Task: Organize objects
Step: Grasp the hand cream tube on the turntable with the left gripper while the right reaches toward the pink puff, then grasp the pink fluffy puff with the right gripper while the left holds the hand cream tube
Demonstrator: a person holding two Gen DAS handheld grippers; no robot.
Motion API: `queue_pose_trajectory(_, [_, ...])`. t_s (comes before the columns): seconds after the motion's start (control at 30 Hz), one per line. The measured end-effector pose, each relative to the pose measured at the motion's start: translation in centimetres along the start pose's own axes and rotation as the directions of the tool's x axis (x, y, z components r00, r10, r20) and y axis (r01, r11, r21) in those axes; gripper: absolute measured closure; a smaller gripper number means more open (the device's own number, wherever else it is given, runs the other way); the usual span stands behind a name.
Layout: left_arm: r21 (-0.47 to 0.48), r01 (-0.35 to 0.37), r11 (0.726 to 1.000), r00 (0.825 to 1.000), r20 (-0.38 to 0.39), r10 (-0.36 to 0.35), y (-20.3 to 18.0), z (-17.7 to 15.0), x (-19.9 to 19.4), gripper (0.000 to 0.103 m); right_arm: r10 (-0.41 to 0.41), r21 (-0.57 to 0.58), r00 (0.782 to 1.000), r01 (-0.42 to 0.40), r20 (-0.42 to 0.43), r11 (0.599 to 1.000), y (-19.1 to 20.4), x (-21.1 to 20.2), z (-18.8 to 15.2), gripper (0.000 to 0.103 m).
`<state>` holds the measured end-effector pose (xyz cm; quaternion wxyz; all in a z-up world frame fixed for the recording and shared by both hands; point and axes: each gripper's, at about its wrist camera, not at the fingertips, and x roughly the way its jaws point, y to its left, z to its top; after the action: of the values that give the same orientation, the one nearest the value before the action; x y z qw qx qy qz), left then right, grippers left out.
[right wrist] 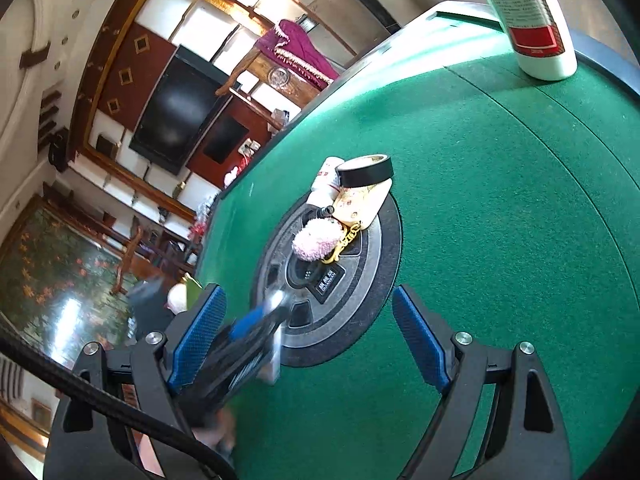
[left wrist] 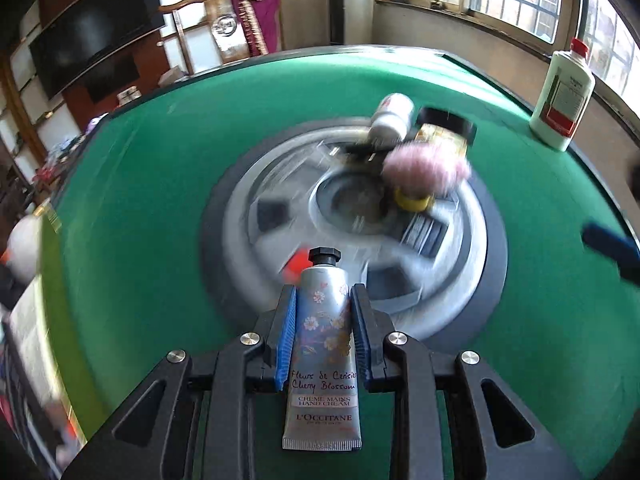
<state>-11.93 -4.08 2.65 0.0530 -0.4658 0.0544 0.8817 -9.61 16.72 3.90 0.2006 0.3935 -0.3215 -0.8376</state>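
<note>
Jaws on the left gripper [left wrist: 323,308] are clamped tight on a hand cream tube [left wrist: 323,344], blue pads pressing both its sides, black cap pointing ahead and crimped end back toward the wrist. Beyond the cap lies the round grey hub [left wrist: 280,216] sunk into the green tabletop [left wrist: 140,200], and on its far side sits a blurred little pile: pink pompom [left wrist: 426,170], white bottle [left wrist: 390,118], black-lidded jar [left wrist: 446,126]. Far off to the right stands a tall white bottle with a red cap [left wrist: 562,96].

Over on the right gripper [right wrist: 308,332], jaws are spread wide with nothing between the pads. Ahead of them is the same pile, and the left gripper blurs past just inside the left pad.
</note>
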Motion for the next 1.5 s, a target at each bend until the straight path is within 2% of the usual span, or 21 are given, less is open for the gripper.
queue_pose_trajectory(0.07, [-0.011,-0.014,1.0,1.0,0.004,0.014,0.7,-1.9,-1.4,0.081,-0.018,-0.052,1.0,0.017,-0.008,0.999,0.7,0.7,0.0,0.017])
queue_pose_trajectory(0.17, [-0.027,-0.038,0.999,0.999,0.024,0.039,1.8,-3.3,-2.3,0.08,-0.06,-0.19,0.998,0.056,-0.016,0.98,2.6,2.4,0.2,0.018])
queue_pose_trajectory(0.27, [-0.068,-0.013,0.998,0.999,0.03,0.015,2.6,-3.2,-2.3,0.08,-0.12,-0.296,0.993,0.108,-0.021,0.949,4.2,4.4,0.6,0.022])
queue_pose_trajectory(0.3, [-0.062,-0.014,0.998,0.999,0.035,0.017,2.7,-3.5,-2.4,0.08,-0.146,-0.332,0.989,0.132,-0.018,0.934,4.6,5.1,0.7,0.027])
queue_pose_trajectory(0.4, [-0.06,-0.016,0.998,0.999,0.049,0.019,2.5,-3.8,-2.5,0.079,-0.233,-0.442,0.972,0.206,-0.007,0.873,5.8,7.5,0.8,0.035])
queue_pose_trajectory(0.57, [-0.065,-0.005,0.998,0.999,0.049,0.009,1.7,-4.6,-2.4,0.079,-0.302,-0.499,0.953,0.26,-0.003,0.826,5.9,10.4,1.2,0.044])
queue_pose_trajectory(0.6, [-0.064,-0.005,0.998,0.999,0.05,0.008,1.6,-4.5,-2.1,0.079,-0.318,-0.508,0.948,0.272,-0.005,0.818,5.8,10.9,1.2,0.057])
queue_pose_trajectory(0.67, [-0.061,-0.007,0.998,0.999,0.05,0.01,1.4,-4.3,-1.8,0.079,-0.33,-0.517,0.944,0.271,-0.024,0.812,5.4,11.4,0.9,0.078])
queue_pose_trajectory(0.7, [-0.061,-0.005,0.998,0.999,0.05,0.009,1.3,-4.1,-1.4,0.079,-0.338,-0.522,0.94,0.264,-0.05,0.811,5.1,11.6,0.5,0.086])
queue_pose_trajectory(0.77, [-0.061,-0.003,0.998,0.999,0.052,0.006,1.2,-4.0,-1.3,0.079,-0.369,-0.543,0.927,0.281,-0.058,0.791,4.8,11.4,-0.3,0.091])
queue_pose_trajectory(0.87, [-0.07,0.005,0.998,0.999,0.054,-0.001,1.2,-4.0,-1.2,0.079,-0.366,-0.57,0.929,0.273,-0.052,0.775,5.3,9.9,-1.3,0.091])
queue_pose_trajectory(0.93, [-0.068,0.003,0.998,0.998,0.055,0.001,1.2,-3.9,-1.1,0.079,-0.345,-0.564,0.938,0.27,-0.029,0.781,5.7,8.5,-1.2,0.089])
queue_pose_trajectory(0.97, [-0.069,0.004,0.998,0.998,0.055,0.0,1.2,-3.8,-1.0,0.079,-0.322,-0.566,0.947,0.254,-0.021,0.784,6.1,8.1,-1.1,0.078])
queue_pose_trajectory(1.0, [-0.068,0.004,0.998,0.998,0.055,-0.001,1.1,-3.8,-1.0,0.079,-0.307,-0.577,0.952,0.242,-0.015,0.78,6.4,7.7,-1.1,0.058])
queue_pose_trajectory(1.07, [-0.073,0.006,0.997,0.998,0.055,-0.002,1.2,-3.7,-0.9,0.079,-0.314,-0.611,0.949,0.264,0.026,0.747,7.2,7.4,-1.1,0.038])
queue_pose_trajectory(1.2, [-0.075,0.01,0.997,0.998,0.056,-0.005,1.2,-3.6,-0.8,0.078,-0.305,-0.709,0.951,0.246,0.046,0.661,8.8,8.3,-0.7,0.037])
queue_pose_trajectory(1.33, [-0.076,0.013,0.997,0.998,0.056,-0.009,1.2,-3.5,-0.7,0.077,-0.372,-0.792,0.928,0.252,0.035,0.556,9.4,11.4,0.2,0.038])
queue_pose_trajectory(1.37, [-0.073,0.012,0.997,0.998,0.056,-0.008,1.2,-3.5,-0.6,0.077,-0.385,-0.803,0.923,0.244,0.02,0.544,9.1,12.1,0.5,0.039])
queue_pose_trajectory(1.4, [-0.075,0.013,0.997,0.998,0.056,-0.009,1.2,-3.5,-0.6,0.077,-0.395,-0.807,0.919,0.228,-0.008,0.545,8.8,12.9,0.7,0.046])
queue_pose_trajectory(1.47, [-0.074,0.013,0.997,0.998,0.057,-0.009,1.2,-3.5,-0.6,0.076,-0.423,-0.805,0.904,0.208,-0.059,0.556,7.8,14.2,1.1,0.062])
queue_pose_trajectory(1.5, [-0.074,0.013,0.997,0.998,0.057,-0.009,1.2,-3.5,-0.6,0.076,-0.436,-0.795,0.897,0.212,-0.073,0.568,7.2,14.7,1.3,0.064])
